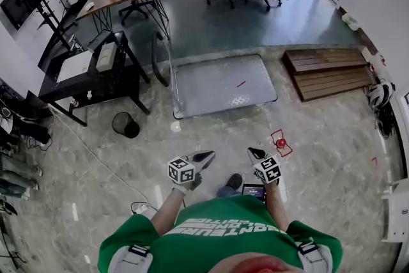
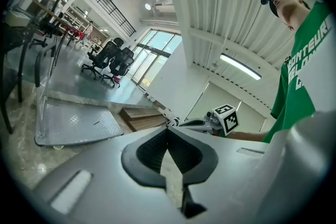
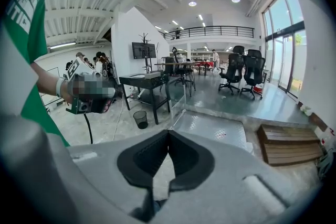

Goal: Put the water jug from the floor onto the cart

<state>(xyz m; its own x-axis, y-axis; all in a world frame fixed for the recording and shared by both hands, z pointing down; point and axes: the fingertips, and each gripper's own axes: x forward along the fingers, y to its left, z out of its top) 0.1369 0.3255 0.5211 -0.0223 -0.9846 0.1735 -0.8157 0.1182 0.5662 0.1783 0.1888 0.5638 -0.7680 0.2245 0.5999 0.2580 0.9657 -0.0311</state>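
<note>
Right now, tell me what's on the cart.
The cart deck holds only a small red mark, nothing else. Whatever lies under the deck is hidden.

Flat grey cart (image 1: pixel 223 83) (handle upright at left) sits on floor.
</note>
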